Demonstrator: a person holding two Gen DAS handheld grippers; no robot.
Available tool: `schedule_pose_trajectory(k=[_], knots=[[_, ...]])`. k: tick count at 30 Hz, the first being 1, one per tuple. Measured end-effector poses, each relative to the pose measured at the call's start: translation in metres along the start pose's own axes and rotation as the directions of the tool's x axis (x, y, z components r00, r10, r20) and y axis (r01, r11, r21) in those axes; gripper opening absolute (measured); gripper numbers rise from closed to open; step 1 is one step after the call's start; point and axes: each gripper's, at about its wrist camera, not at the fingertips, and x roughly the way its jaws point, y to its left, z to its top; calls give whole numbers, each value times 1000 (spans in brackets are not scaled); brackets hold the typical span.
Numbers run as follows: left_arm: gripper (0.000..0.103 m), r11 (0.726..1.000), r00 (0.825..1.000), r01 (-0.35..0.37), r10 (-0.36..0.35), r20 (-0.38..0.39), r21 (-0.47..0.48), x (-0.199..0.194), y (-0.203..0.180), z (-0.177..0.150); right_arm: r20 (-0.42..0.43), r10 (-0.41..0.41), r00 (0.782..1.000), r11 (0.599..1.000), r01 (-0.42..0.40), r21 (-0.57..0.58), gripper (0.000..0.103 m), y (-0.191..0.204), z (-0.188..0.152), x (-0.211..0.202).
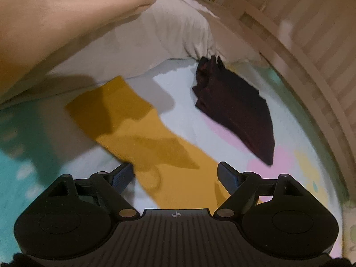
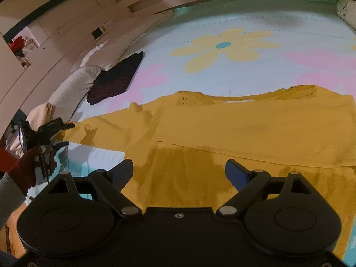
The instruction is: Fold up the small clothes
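A mustard yellow sweater (image 2: 222,129) lies spread flat on the bed, its neckline toward the far side. One sleeve (image 1: 133,120) stretches out to the left. My left gripper (image 1: 175,169) hovers open over that sleeve, whose cloth runs beneath the gap between its blue pads. In the right wrist view the left gripper (image 2: 65,134) sits at the sleeve's cuff end, held by a hand in a dark red glove (image 2: 24,162). My right gripper (image 2: 179,164) stands open just above the sweater's lower body, with nothing pinched.
A folded dark maroon garment (image 1: 235,111) (image 2: 118,77) lies near the pillows (image 1: 173,29) (image 2: 71,84). The bedsheet (image 2: 222,44) is pale blue with yellow and pink flowers. A wooden slatted headboard (image 1: 300,55) borders the bed.
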Motion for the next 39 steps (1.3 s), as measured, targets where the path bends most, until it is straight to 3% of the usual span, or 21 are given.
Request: schedule_pose_trajectory(k=[1,3,4,5,7,10,13,16,19,21,26,27,29,30,34,35,37,39], knots=[[78,1000,1000,12,-12,20,-18,0,2,-1,0,2,1000,1000,-2,7,91,-1,0,1],[49,998,998,-7,11,59,-62,2,2,-6,1,-3,1000,1000,3,12,91,-1,0,4],[19,998,998,-31,34,54,-63,4,0,-6,2,-7,1000,1000,7,10,91,-1,-1,4],[6,998,999,-39,40,27,-56,7,-1,-6,5,-12,1000,1000,12,6,91,-1,-1,3],[6,998,999,-3,5,41,-57,4,-3,-8,14,-17,1000,1000,17,2,91,-3,-1,1],[6,999,996,-33,32,87,11,-13,-31,-6,25,-18,1000,1000,17,10,91,-10,1,-5],[6,987,991,-2,-20,131,161,-43,-90,-10,53,-40,998,999,39,20,91,-22,4,-13],[6,954,982,92,-134,131,287,-77,-157,-34,90,-72,993,996,68,55,91,-40,9,-25],[6,897,968,191,-240,75,399,-100,-225,-76,125,-98,987,991,86,103,91,-60,13,-39],[6,845,956,252,-292,12,472,-109,-267,-111,145,-111,983,987,92,134,91,-72,13,-49],[10,730,919,393,-337,-206,559,-103,-347,-209,187,-151,971,974,113,198,91,-98,13,-71],[13,704,903,430,-338,-266,565,-96,-358,-224,195,-159,968,972,118,205,91,-102,13,-75],[42,641,860,506,-325,-393,577,-85,-376,-259,206,-184,961,967,140,211,91,-110,14,-81],[45,618,847,526,-316,-427,585,-84,-380,-272,210,-198,957,965,153,215,91,-113,15,-84],[70,530,823,567,-325,-466,631,-95,-383,-300,224,-228,948,952,169,255,91,-126,18,-88],[72,507,814,580,-335,-474,638,-99,-381,-299,225,-233,946,950,172,260,91,-129,18,-87],[72,495,821,571,-349,-452,655,-100,-373,-285,223,-244,944,947,181,266,91,-132,20,-84],[72,518,843,538,-350,-409,665,-102,-360,-266,219,-247,944,948,188,259,91,-133,23,-79]])
